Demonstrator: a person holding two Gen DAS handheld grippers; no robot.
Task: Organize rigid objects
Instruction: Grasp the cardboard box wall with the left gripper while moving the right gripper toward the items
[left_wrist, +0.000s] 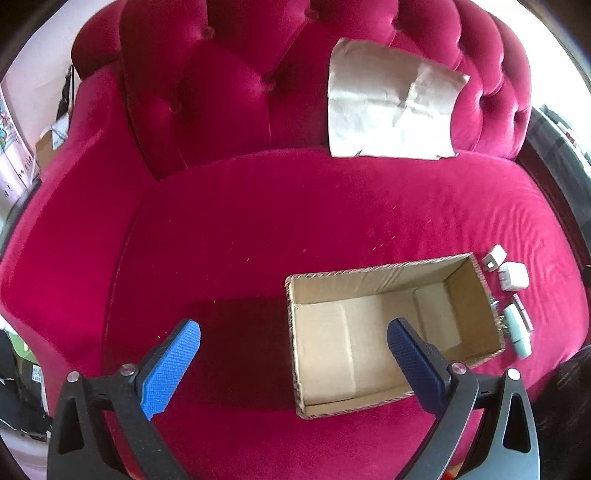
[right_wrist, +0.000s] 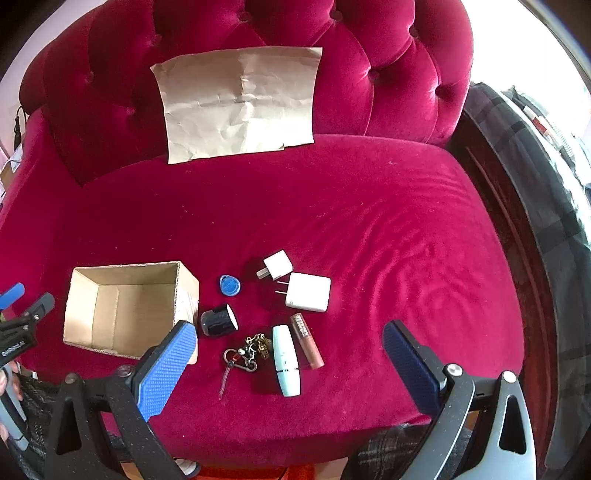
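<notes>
Right wrist fisheye: the right gripper (right_wrist: 290, 369) is held released, its blue pads spread wide with nothing between them, above a cluster of small rigid things on the red velvet sofa seat (right_wrist: 369, 221). The cardboard box (right_wrist: 122, 310) is seen at nine o'clock of that cluster, open-topped and empty.

Laid out beside the box are a small white plug (right_wrist: 277, 265), a larger white charger (right_wrist: 308, 292) just at its four o'clock, a blue key fob (right_wrist: 229, 285), a black cup (right_wrist: 218, 320) lying on its side, a bunch of keys with a carabiner (right_wrist: 248, 351), a pale blue tube (right_wrist: 286, 360) and a brown lipstick tube (right_wrist: 307, 341) touching it. A creased sheet of brown paper (right_wrist: 240, 103) is propped against the backrest at twelve o'clock.

The task is judged to be at its start: nothing is yet boxed, and a first pick is being lined up. The next move would call for the pads to be lowered around one item, probably the pale blue tube nearest between them, and closed across its narrow width.

From the left wrist view the left gripper (left_wrist: 293, 358) is likewise shown released and empty, above the box's near left part. Only this view looks straight down onto the bare box floor; most of the items are hidden by the box wall, with just the chargers and tubes showing at three o'clock.
</notes>
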